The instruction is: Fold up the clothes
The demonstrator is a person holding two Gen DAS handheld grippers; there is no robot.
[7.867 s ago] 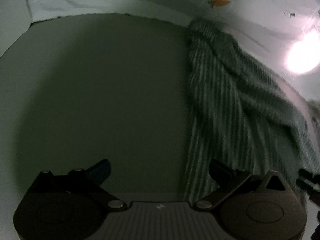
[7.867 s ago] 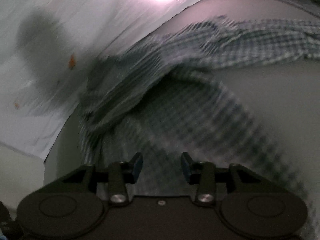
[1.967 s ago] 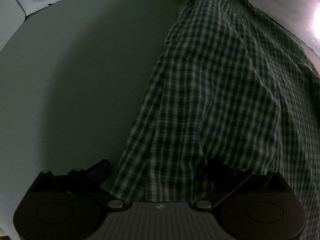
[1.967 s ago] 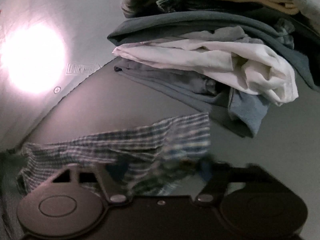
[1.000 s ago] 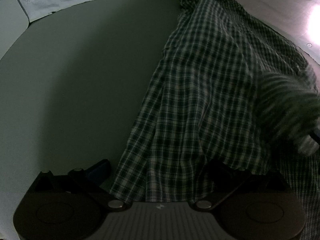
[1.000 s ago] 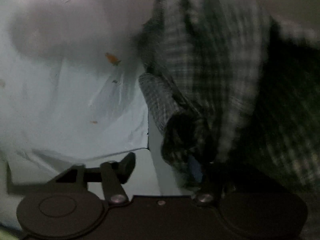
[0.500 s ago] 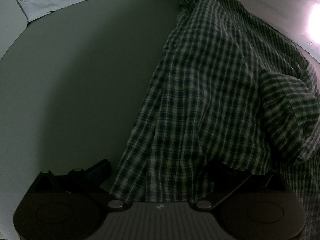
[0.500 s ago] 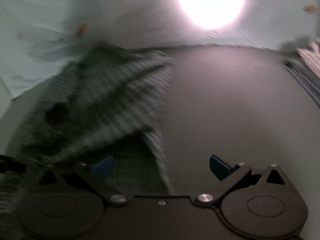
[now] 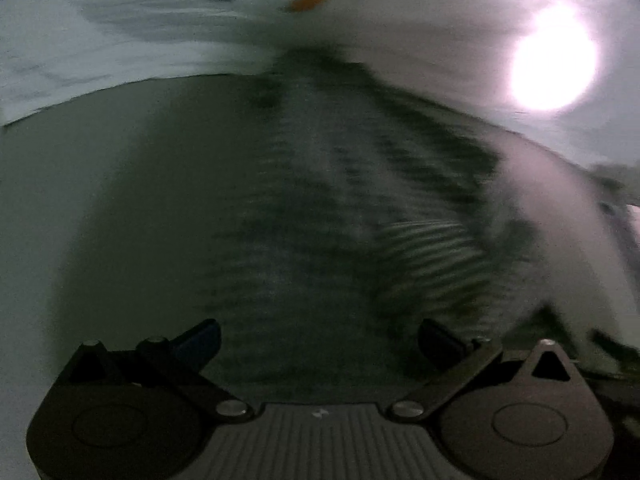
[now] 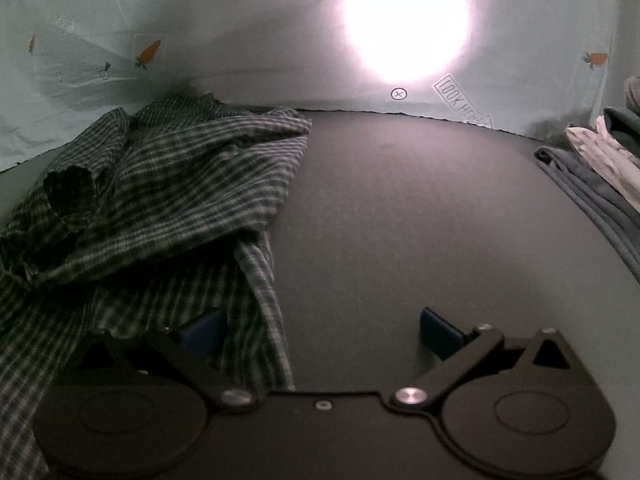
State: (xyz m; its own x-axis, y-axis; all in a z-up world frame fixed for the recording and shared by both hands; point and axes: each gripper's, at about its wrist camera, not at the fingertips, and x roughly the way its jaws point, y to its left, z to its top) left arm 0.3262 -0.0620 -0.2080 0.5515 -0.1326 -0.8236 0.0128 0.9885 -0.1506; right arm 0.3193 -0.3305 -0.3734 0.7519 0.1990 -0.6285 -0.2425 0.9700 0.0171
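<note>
Your right tongs [image 10: 320, 334] stand spread as wide as they go, nothing gripped; the left blue pad [image 10: 200, 334] lies over the near hem of the checked shirt [image 10: 168, 200], the right pad over bare dark tabletop [image 10: 400, 220]. Beyond them the shirt lies rumpled on the left half of the tabletop, one panel folded back over the rest, its far edge bunched just short of the pale sheet [image 10: 240, 60] printed with small carrots that hangs behind. A bright glare of light [image 10: 404, 20] burns on that sheet. At the far right a stack of folded clothes [image 10: 600, 168] sits on the tabletop, well apart from the shirt.

Your left tongs [image 9: 318, 340] are also open wide, with the shirt [image 9: 340, 220] lying blurred past and between the pads; whether either pad touches the cloth cannot be told through the blur, but nothing is pinched. The cloth runs from the tongs away to the far edge of the tabletop [image 9: 120, 200], where the same sheet [image 9: 160, 20] rises.
</note>
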